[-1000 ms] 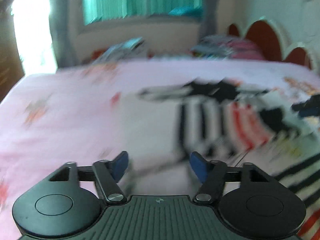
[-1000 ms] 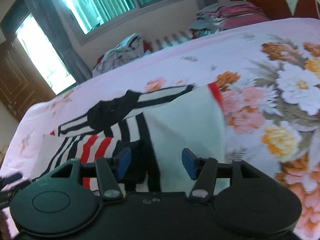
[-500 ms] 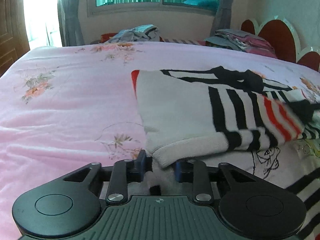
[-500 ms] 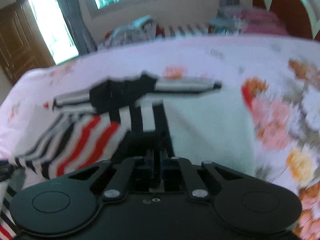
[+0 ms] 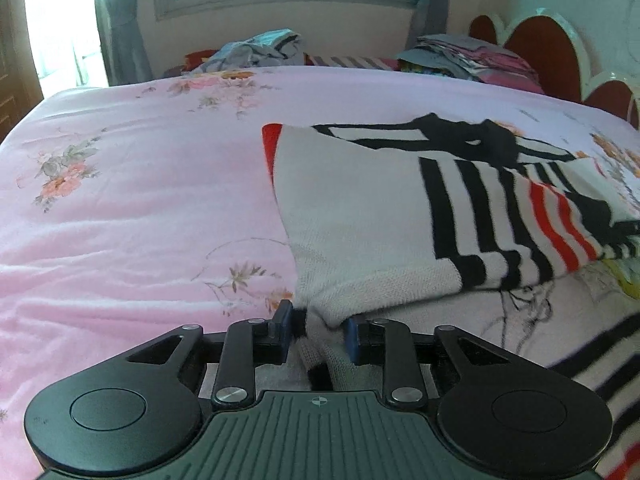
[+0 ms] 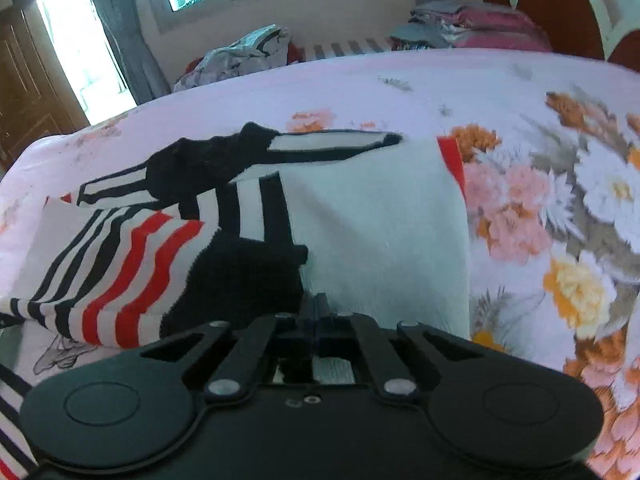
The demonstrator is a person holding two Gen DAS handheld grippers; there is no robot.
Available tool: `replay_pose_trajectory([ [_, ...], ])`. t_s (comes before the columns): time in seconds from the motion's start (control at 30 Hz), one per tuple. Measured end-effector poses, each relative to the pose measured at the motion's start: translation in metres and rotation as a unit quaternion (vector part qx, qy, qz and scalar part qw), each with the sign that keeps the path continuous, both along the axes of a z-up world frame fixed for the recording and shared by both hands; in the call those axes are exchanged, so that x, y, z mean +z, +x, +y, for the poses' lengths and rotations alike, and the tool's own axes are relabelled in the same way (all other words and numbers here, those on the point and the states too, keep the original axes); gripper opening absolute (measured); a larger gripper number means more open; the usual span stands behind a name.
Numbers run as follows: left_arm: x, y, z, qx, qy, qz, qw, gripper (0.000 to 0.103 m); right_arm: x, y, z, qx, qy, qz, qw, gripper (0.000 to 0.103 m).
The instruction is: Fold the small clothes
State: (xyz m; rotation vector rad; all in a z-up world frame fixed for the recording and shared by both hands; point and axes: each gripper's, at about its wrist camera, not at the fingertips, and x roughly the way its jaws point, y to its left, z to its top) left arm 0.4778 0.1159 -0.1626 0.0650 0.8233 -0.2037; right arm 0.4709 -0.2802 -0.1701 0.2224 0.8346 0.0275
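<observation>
A small knitted sweater [image 5: 360,208], white with black and red stripes and black cuffs, lies on a pink floral bedspread [image 5: 140,200]. My left gripper [image 5: 318,326] is shut on the sweater's near white hem corner, lifted a little off the bed. In the right wrist view the same sweater [image 6: 380,232] lies ahead, its black sleeve folded across the top. My right gripper [image 6: 318,316] is shut on the sweater's near edge, where the black part meets the white.
Another striped garment [image 5: 600,364] with a printed white piece lies under the sweater at the right. Piles of clothes [image 5: 256,50] and folded laundry [image 5: 472,56] sit along the far bed edge. A red headboard [image 5: 548,52] stands at right; window and door are behind.
Both grippers went from open to shut on the sweater's near edge. Since half a second ago the left has lifted its hem corner slightly.
</observation>
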Motion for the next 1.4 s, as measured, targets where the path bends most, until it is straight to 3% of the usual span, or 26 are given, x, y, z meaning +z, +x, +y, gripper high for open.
replay_pose_trajectory([
  [0.03,0.004,-0.007,0.006,0.0,0.001,-0.006,1.0,0.048,0.008,-0.006,-0.004,-0.005,0.0,-0.018,1.0,0.019],
  [0.07,0.008,-0.014,0.011,0.002,0.001,-0.017,0.9999,0.05,0.015,-0.011,-0.007,-0.005,0.002,-0.035,0.999,0.02],
  [0.17,0.024,-0.033,0.037,0.025,-0.035,-0.06,0.9973,0.05,0.023,-0.009,-0.021,-0.014,0.0,-0.043,0.999,0.018],
  [0.27,0.034,-0.025,0.042,0.041,-0.061,-0.092,0.9931,0.05,0.023,0.007,-0.032,-0.02,0.008,-0.04,0.999,0.017],
  [0.33,0.035,0.003,0.032,0.029,-0.07,-0.089,0.9931,0.05,0.019,0.023,-0.031,-0.017,0.004,-0.036,0.999,0.017],
  [0.5,0.026,0.082,-0.013,-0.02,-0.047,-0.085,0.9951,0.049,0.014,0.036,-0.021,-0.016,0.012,-0.031,0.999,0.017],
  [0.7,0.001,0.135,-0.034,-0.038,0.048,-0.05,0.9969,0.05,0.0,0.056,-0.017,-0.012,-0.037,-0.006,0.999,0.013],
  [0.8,-0.003,0.145,-0.015,-0.022,0.01,-0.03,0.9993,0.053,-0.001,0.063,-0.028,-0.025,-0.023,0.003,0.999,0.009],
  [0.83,-0.001,0.144,-0.016,-0.024,0.015,-0.031,0.9991,0.053,0.003,0.062,-0.026,-0.024,-0.021,0.001,0.999,0.012],
  [0.9,0.004,0.137,-0.022,-0.012,0.025,-0.038,0.9989,0.053,0.012,0.055,-0.015,-0.018,-0.021,-0.021,0.999,0.043],
  [0.93,0.01,0.128,-0.025,-0.01,0.021,-0.049,0.9985,0.053,0.016,0.05,-0.01,-0.011,-0.014,-0.031,0.999,0.052],
  [1.03,0.022,0.105,-0.036,-0.022,-0.009,-0.07,0.9972,0.053,0.016,0.038,-0.002,-0.003,0.015,-0.022,1.0,0.047],
  [1.1,0.02,0.093,-0.05,-0.039,0.014,-0.079,0.996,0.053,0.009,0.032,0.001,-0.002,0.028,-0.009,1.0,0.048],
  [1.17,0.009,0.097,-0.053,-0.043,0.023,-0.061,0.997,0.053,0.0,0.034,0.005,0.015,0.045,0.009,0.999,0.046],
  [1.2,0.001,0.1,-0.051,-0.036,0.022,-0.047,0.998,0.053,-0.003,0.035,0.009,0.027,0.048,0.015,0.998,0.041],
  [1.23,-0.004,0.101,-0.048,-0.033,0.021,-0.044,0.9983,0.053,-0.005,0.035,0.014,0.04,0.041,0.017,0.998,0.011],
  [1.3,-0.008,0.097,-0.042,-0.029,0.024,-0.047,0.9982,0.054,-0.003,0.032,0.022,0.046,-0.005,0.012,0.999,0.003],
  [1.4,-0.005,0.1,-0.044,-0.032,0.036,-0.04,0.998,0.054,-0.005,0.028,0.019,0.038,-0.019,0.014,0.999,0.003],
])
